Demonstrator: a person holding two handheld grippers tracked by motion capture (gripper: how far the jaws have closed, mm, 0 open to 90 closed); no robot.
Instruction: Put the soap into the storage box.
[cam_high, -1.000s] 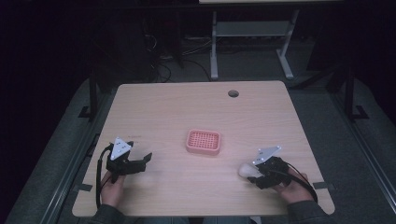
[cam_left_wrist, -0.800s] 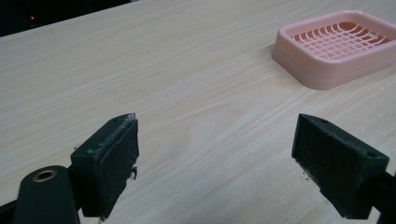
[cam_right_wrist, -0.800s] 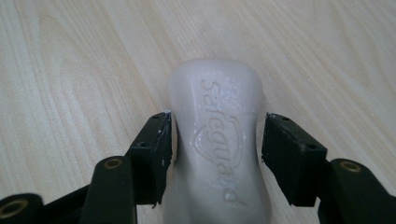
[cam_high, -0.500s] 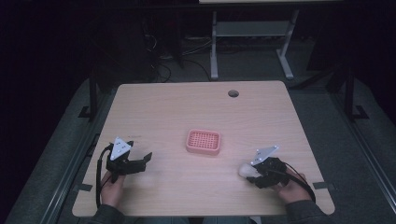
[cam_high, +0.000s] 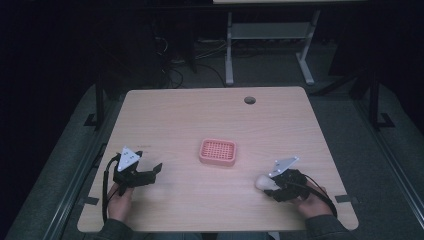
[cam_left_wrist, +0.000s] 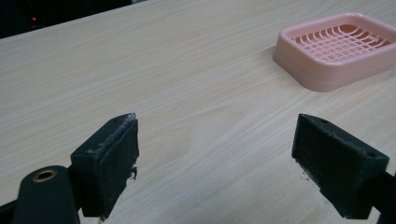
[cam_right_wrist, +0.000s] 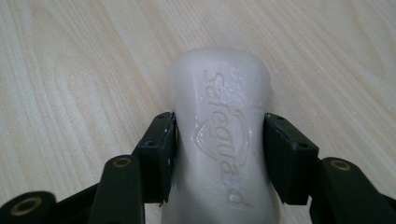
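Right claw (cam_right_wrist: 218, 140) clamped on the soap (cam_right_wrist: 219, 135) near the table's (cam_high: 190, 115) front right corner.

Its jaws have just been closing and now press both long sides of the white bar, which lies flat on the wood and juts out ahead of the pads. The right gripper view shows raised lettering on the bar's top; in the high view the soap (cam_high: 263, 182) is just a pale lump at the claw's (cam_high: 272, 184) tip. The left claw (cam_high: 150, 172) sits near the front left edge, jaws wide apart and empty. The left gripper view shows the pink tray (cam_left_wrist: 336, 49) up close, its grid floor bare; the high view puts it mid-table.
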